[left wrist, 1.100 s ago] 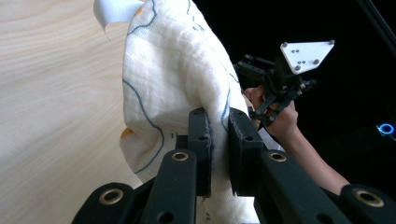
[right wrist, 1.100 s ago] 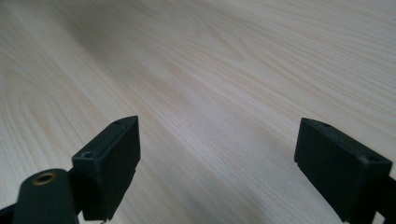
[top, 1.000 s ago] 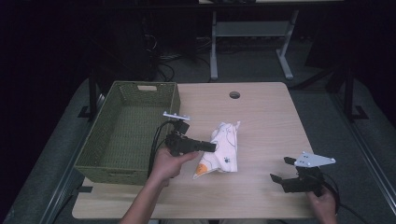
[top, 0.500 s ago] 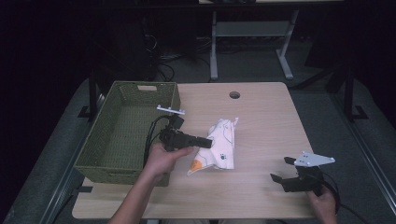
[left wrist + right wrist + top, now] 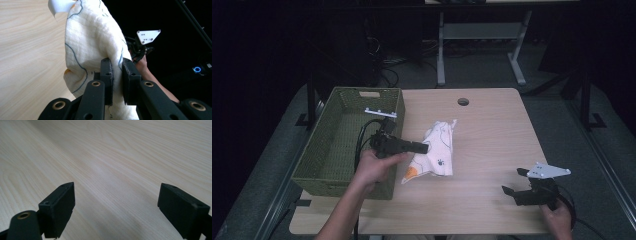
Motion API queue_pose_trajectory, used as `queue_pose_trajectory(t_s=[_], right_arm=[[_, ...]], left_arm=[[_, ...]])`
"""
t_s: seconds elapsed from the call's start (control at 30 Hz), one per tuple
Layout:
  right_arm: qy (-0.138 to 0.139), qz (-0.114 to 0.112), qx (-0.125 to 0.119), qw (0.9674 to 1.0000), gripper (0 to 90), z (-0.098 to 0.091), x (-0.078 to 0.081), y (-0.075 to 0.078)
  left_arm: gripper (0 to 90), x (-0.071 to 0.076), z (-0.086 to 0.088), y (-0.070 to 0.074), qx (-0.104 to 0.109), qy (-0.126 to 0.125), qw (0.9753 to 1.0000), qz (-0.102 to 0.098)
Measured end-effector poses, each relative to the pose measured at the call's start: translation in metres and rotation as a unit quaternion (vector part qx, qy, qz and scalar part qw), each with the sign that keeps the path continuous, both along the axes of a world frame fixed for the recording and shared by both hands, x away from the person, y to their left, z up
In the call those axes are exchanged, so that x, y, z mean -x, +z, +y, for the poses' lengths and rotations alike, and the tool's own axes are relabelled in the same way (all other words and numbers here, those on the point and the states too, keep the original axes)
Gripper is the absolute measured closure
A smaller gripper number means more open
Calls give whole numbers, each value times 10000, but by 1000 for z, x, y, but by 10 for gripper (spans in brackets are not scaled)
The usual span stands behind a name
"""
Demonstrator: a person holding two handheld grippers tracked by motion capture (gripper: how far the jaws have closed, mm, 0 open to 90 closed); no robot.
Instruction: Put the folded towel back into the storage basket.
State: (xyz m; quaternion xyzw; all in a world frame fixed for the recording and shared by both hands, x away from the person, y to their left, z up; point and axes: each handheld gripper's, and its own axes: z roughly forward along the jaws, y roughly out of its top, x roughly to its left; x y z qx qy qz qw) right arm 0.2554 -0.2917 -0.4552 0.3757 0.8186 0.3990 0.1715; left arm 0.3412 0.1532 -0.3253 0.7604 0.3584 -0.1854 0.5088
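**Soft cloth pinched at its edge**

The left tool is clenched on a fold of the white printed cloth, which lies mid-counter, at 3 o'clock of the green basket. The cloth is judged light, limp and prone to sagging; a bunched edge is best gripped. The right tool is held released at 5 o'clock, apart.

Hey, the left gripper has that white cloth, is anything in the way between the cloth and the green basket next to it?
Nothing visible blocks it. The left gripper is shut on the cloth, which lies on the table just right of the basket. Only the basket's own right wall lies between them, so the cloth would have to be lifted over it.
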Motion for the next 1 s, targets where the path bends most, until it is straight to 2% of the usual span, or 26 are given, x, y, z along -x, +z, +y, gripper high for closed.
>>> queue_pose_trajectory(t_s=[0.17, 0.3, 0.33, 0.57, 0.7, 0.8, 1.0], right_arm=[[-15, -23, -54, 10000, 138, 0, 1, 0], [-24, -1, -99, 9999, 137, 0, 1, 0], [-20, 11, -101, 9999, 138, 0, 1, 0], [-48, 30, -102, 9999, 137, -1, 1, -1], [-71, 59, -133, 9999, 137, -1, 1, -2], [-71, 89, -118, 9999, 137, 0, 0, -3], [-43, 119, -110, 9999, 138, 2, -1, -5]], left_arm=[[820, -1, 6, 6, 57, 14, 10000, -25], [819, -1, 10, 12, -54, 69, 9999, -65], [819, -1, 14, 15, 2, 88, 9999, -77], [820, -2, 24, 22, -6, 138, 9998, -130], [820, -4, 35, 27, -12, 250, 9996, -132], [820, -5, 44, 29, 19, 346, 9992, -177], [821, -10, 61, 26, 16, 497, 9987, -90]])
